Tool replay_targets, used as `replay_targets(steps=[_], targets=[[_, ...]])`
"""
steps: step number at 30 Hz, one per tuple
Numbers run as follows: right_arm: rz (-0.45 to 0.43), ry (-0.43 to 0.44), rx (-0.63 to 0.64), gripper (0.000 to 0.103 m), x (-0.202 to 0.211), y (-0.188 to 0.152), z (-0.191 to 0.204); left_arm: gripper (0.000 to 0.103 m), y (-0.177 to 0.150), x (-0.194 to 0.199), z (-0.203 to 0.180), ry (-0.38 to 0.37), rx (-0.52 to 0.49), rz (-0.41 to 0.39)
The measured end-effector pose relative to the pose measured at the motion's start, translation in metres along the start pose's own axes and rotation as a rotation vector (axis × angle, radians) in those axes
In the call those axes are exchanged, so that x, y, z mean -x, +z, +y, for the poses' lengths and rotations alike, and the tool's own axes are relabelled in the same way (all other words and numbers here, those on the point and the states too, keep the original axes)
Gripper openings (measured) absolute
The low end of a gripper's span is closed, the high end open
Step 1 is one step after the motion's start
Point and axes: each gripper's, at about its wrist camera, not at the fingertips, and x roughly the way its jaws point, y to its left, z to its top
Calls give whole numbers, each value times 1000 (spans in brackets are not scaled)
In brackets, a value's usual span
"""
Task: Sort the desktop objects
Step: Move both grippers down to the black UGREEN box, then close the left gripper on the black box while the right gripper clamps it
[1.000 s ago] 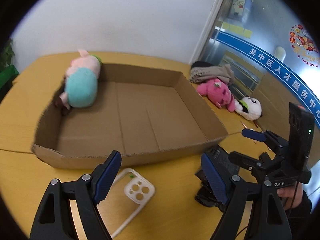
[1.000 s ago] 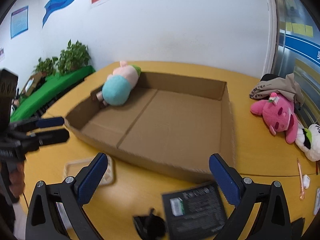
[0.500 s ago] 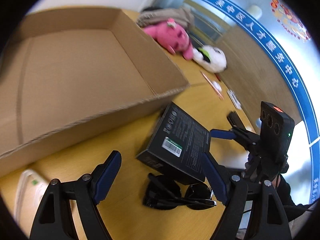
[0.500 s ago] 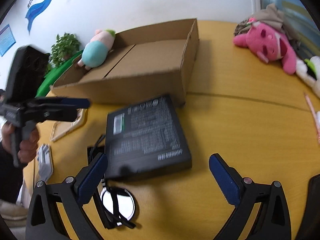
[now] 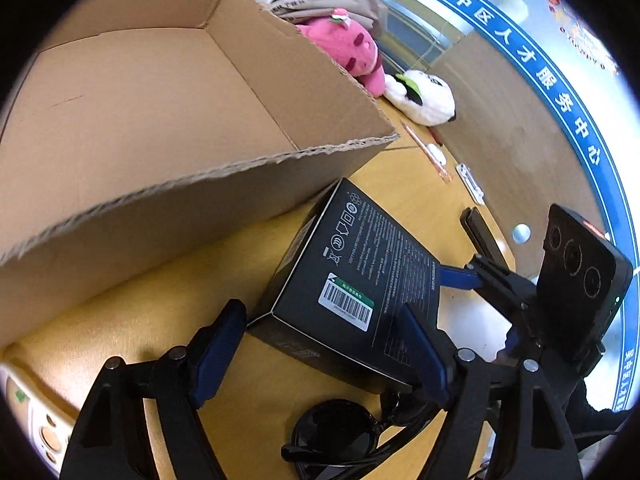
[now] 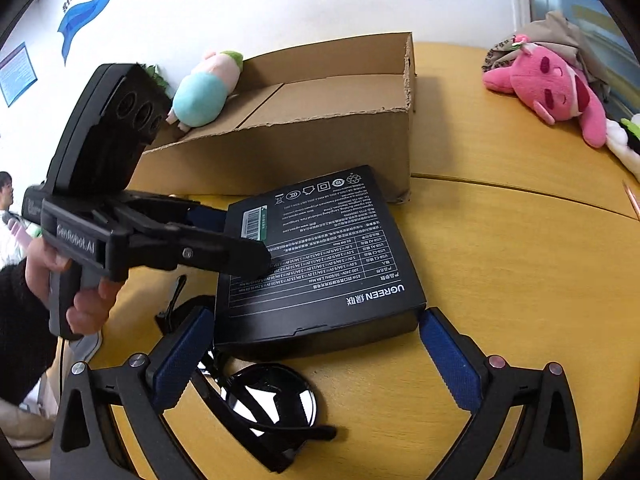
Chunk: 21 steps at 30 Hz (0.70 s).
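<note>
The flat black cardboard product box (image 6: 320, 256) lies on the yellow wooden table (image 6: 520, 264), just near of the open brown cardboard carton (image 6: 320, 120). Both grippers straddle it — left gripper (image 5: 320, 350) closing, pads not yet pressing; right gripper (image 6: 316, 354) spread wide.

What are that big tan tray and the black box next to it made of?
The tan tray looks like corrugated cardboard: raw brown, with fluted, ragged cut edges and fold creases. The black box seems to be printed paperboard with a matte to satin finish: crisp folded edges, white print and a barcode sticker.
</note>
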Motion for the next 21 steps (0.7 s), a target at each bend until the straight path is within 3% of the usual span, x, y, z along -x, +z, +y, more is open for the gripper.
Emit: replay_targets(steps=[9, 12, 21], targets=[[6, -3, 22, 103, -2, 1, 16, 77, -20, 13, 0, 54, 34, -65], [34, -11, 28, 103, -7, 8, 21, 75, -25, 16, 9, 30, 61, -80], [17, -48, -52, 103, -5, -2, 30, 75, -20, 16, 9, -2, 27, 2]])
